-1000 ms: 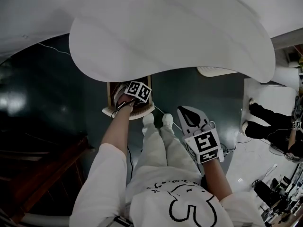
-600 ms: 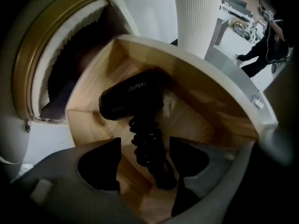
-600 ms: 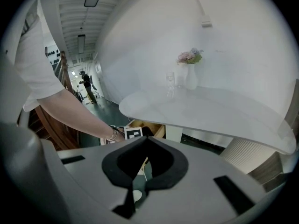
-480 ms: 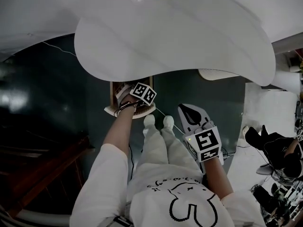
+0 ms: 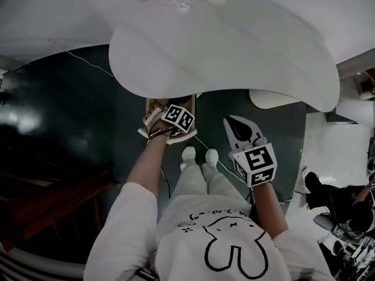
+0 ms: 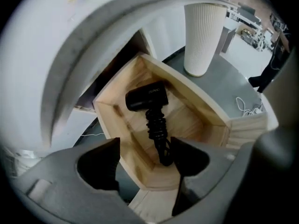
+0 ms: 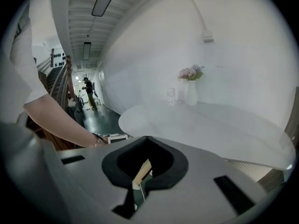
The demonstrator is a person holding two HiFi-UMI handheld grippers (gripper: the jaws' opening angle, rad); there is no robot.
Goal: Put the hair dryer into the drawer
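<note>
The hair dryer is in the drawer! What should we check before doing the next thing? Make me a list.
1. Hair dryer lies inside the drawer: ok.
2. Left hand-held gripper let go, its jaws have just been opening and stand apart above the dryer: ok.
3. Cord all inside: cannot tell, its end runs behind a jaw.
4. Right hand-held gripper shut and empty: ok.
5. Drawer pushed shut: not ok, it stands open.

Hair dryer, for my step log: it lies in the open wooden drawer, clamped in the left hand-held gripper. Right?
No. The hair dryer lies in the open wooden drawer, but the left hand-held gripper holds nothing; its jaws have just been opening, per the left gripper view.
</note>
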